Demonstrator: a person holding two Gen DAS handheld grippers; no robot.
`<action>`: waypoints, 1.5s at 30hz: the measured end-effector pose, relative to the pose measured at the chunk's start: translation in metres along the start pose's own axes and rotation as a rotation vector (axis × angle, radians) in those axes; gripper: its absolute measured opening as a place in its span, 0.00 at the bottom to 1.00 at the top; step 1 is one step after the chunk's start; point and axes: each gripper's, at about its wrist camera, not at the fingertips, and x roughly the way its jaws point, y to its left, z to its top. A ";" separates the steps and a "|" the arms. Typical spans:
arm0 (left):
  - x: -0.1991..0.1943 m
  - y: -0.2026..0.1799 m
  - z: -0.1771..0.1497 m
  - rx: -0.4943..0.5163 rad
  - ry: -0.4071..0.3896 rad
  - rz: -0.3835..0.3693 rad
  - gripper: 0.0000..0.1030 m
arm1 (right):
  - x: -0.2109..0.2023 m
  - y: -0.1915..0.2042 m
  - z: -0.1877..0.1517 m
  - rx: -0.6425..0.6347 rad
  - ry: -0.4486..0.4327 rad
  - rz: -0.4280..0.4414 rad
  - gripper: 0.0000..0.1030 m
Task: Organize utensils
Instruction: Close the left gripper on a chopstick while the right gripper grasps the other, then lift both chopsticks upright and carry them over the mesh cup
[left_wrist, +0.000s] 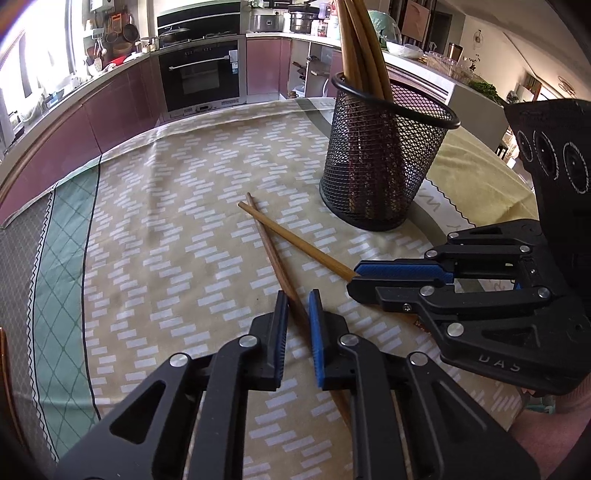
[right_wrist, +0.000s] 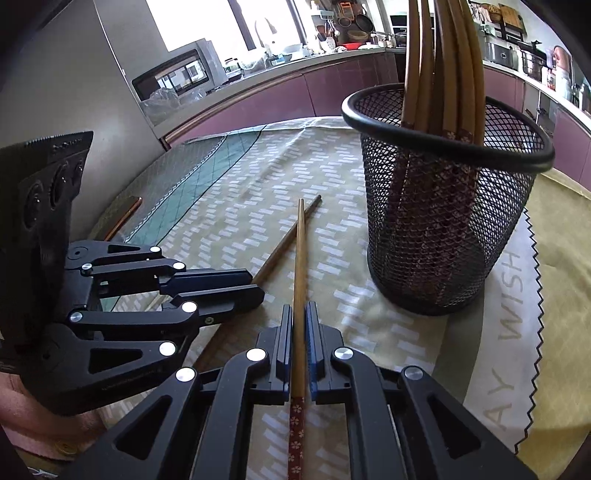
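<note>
The right gripper (right_wrist: 299, 317) is pinched on the lighter chopstick (right_wrist: 300, 258), its jaws flat against the shaft just ahead of the red flower-printed handle end. The left gripper (left_wrist: 298, 306) straddles the darker chopstick (left_wrist: 275, 258) with a narrow gap on each side; contact is not confirmed, so it reads as slightly spread. The two chopsticks lie crossed on the tablecloth (left_wrist: 155, 229) near the middle of the table, tips toward its far edge. The black mesh holder (left_wrist: 384, 155) stands just beside them, toward the far right of the table, already carrying several upright chopsticks (left_wrist: 360, 48). Judged step: picking up the last loose pair for the holder. The next move calls for the left jaws to seat, then a lift, a turn to vertical and a drop through the rim. Legible writing: "AY WISH" on the yellow mat (right_wrist: 561, 258); partial lettering resembling "DAS" on the right gripper body.
</note>
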 end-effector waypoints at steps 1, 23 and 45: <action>-0.001 0.000 -0.001 0.004 0.001 -0.001 0.12 | 0.001 0.001 0.001 -0.005 0.002 -0.003 0.06; -0.024 0.005 -0.004 -0.043 -0.060 -0.017 0.08 | -0.027 0.002 -0.004 0.031 -0.113 0.041 0.06; -0.074 0.020 0.009 -0.129 -0.204 -0.209 0.08 | -0.090 -0.003 0.000 0.046 -0.290 0.077 0.06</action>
